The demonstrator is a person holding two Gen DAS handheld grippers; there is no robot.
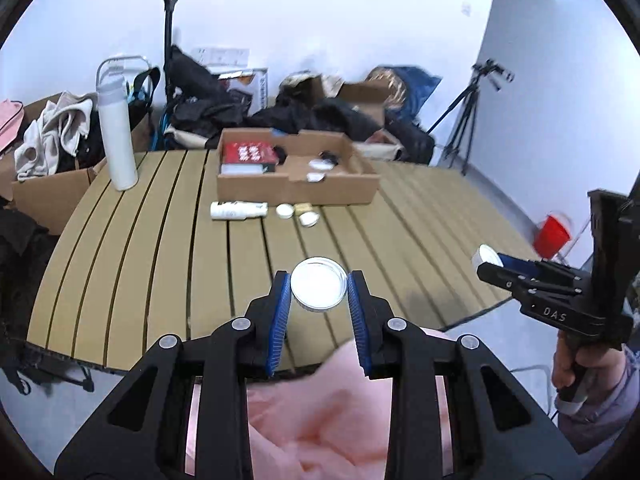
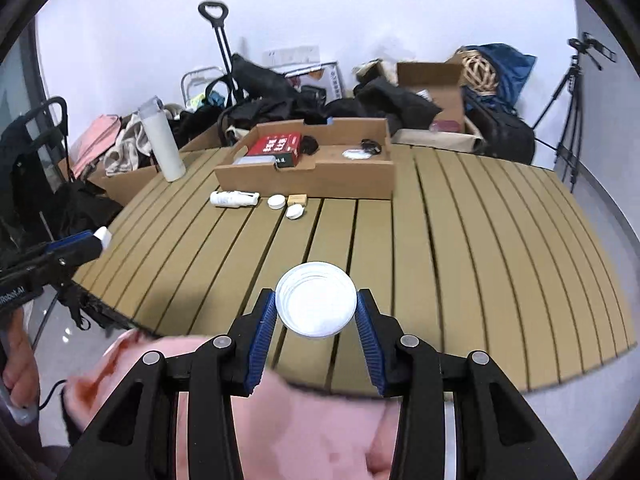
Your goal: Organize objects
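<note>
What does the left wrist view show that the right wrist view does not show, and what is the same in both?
Only the left wrist view shows a red bucket on the floor beyond the table. Only the right wrist view shows a wicker ball above the back boxes. Both show the cardboard tray with a red box, the tall white bottle, and each hand-held gripper, left and right, shut on a round white lid.

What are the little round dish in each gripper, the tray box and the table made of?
Dishes: probably clear plastic with white inside, though glass is possible; the rims look see-through and glossy. Box: corrugated cardboard, matte brown with folded flaps. Table: tan slats with dark gaps, smooth and even, likely painted wood or composite.
</note>
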